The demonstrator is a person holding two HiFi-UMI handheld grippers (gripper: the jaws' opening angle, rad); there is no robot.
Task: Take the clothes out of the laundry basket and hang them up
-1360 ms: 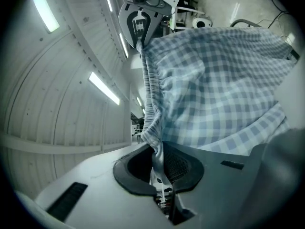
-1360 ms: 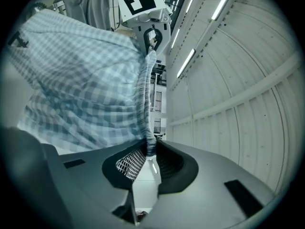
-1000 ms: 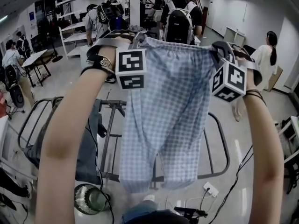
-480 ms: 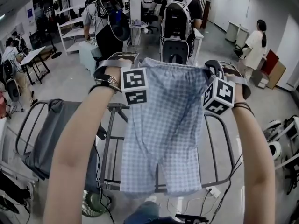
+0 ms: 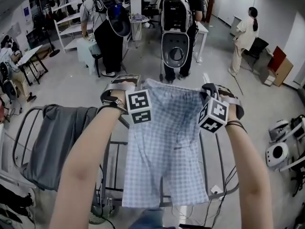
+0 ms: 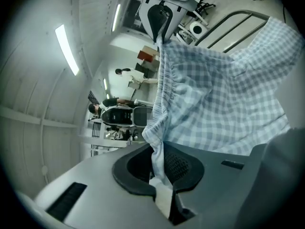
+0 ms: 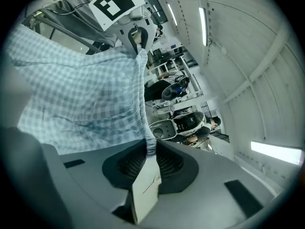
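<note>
Left gripper (image 6: 162, 171) and right gripper (image 7: 150, 159) are each clamped on one waistband end of the checked shorts (image 5: 169, 147). The waistband is stretched crosswise between them. The legs hang over the drying rack (image 5: 107, 171) below, equally near both hands.

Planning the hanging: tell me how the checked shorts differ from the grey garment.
The checked shorts are pale blue check; the grey garment is plain grey. The shorts hang spread by the waistband, pinched in the left tongs and right tongs; the grey garment lies draped over the drying rack, untouched. Both are clothes.
</note>
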